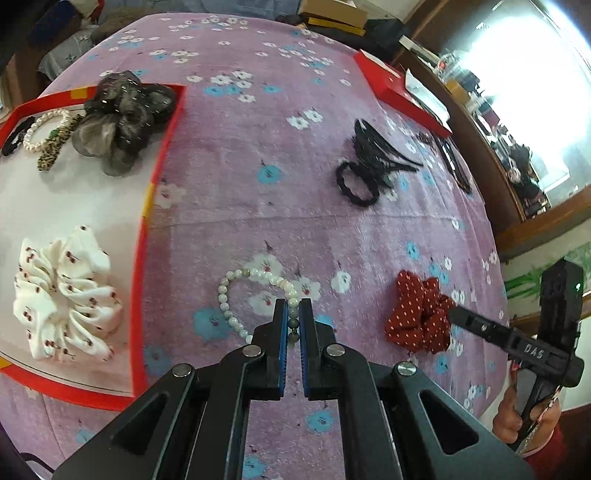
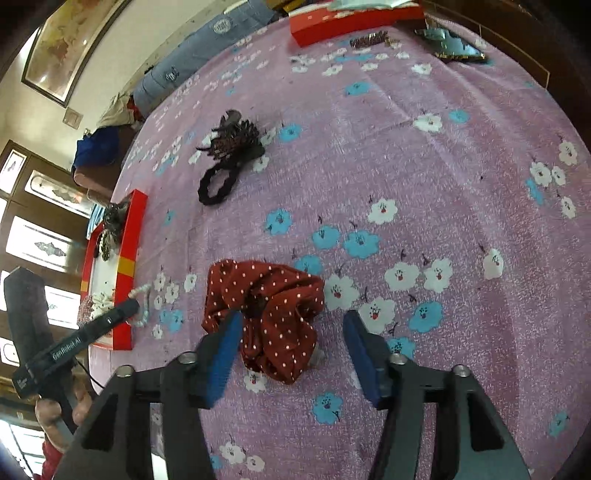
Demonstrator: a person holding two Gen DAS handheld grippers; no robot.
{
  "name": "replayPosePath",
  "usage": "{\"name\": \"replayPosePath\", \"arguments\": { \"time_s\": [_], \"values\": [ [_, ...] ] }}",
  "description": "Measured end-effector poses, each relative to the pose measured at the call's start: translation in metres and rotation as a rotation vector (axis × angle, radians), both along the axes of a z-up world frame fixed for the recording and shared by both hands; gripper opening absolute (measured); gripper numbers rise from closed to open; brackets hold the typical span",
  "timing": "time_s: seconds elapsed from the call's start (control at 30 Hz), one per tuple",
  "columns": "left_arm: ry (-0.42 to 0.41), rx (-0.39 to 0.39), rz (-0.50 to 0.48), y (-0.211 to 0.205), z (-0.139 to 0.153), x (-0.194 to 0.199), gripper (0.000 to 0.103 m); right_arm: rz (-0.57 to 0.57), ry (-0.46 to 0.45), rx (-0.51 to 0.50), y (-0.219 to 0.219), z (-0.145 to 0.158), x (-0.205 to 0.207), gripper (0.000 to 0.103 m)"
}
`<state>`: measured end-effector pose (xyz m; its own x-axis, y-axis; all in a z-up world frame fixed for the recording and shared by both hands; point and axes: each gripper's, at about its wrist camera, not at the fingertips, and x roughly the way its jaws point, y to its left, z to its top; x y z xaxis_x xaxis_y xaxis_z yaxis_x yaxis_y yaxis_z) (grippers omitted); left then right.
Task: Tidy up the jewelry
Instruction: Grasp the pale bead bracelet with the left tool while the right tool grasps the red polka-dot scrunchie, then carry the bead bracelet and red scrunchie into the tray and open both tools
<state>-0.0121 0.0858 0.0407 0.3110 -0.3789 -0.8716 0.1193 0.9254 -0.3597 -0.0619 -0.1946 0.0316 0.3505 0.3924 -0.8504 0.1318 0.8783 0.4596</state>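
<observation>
In the left wrist view my left gripper [image 1: 294, 308] is shut on a pale bead bracelet [image 1: 236, 291] that lies on the purple flowered cloth [image 1: 258, 166], just right of the red-rimmed tray [image 1: 147, 221]. The tray holds a white cherry scrunchie [image 1: 64, 295], a grey scrunchie [image 1: 122, 118], a pearl bracelet [image 1: 44, 129] and a leopard tie [image 1: 55, 146]. In the right wrist view my right gripper [image 2: 291, 325] is open around the red dotted scrunchie [image 2: 273, 310], which also shows in the left wrist view [image 1: 417, 317].
A black hair tie with a black claw clip [image 1: 369, 166] lies mid-cloth, seen also in the right wrist view [image 2: 225, 162]. A red box lid [image 1: 399, 92] and dark clips [image 1: 454, 162] sit at the far right edge. A hair clip [image 2: 369, 38] lies near the red box [image 2: 351, 18].
</observation>
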Motion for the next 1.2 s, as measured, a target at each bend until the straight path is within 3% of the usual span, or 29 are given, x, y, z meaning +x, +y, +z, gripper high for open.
{"name": "replayPosePath", "arguments": {
  "time_s": [0.4, 0.67, 1.0, 1.2],
  "values": [
    [0.018, 0.039, 0.044, 0.008, -0.013, -0.016, 0.005, 0.085, -0.014, -0.047, 0.033, -0.010, 0.009, 0.065],
    [0.019, 0.025, 0.089, 0.017, -0.019, -0.015, 0.011, 0.099, -0.019, -0.072, 0.037, -0.010, 0.011, 0.065],
    [-0.018, 0.095, 0.003, -0.009, -0.022, -0.024, 0.011, 0.128, -0.039, -0.111, 0.048, -0.011, 0.013, 0.065],
    [-0.051, 0.155, -0.045, -0.024, -0.021, -0.025, 0.011, 0.150, -0.053, -0.133, 0.053, -0.011, 0.011, 0.052]
  ]
}}
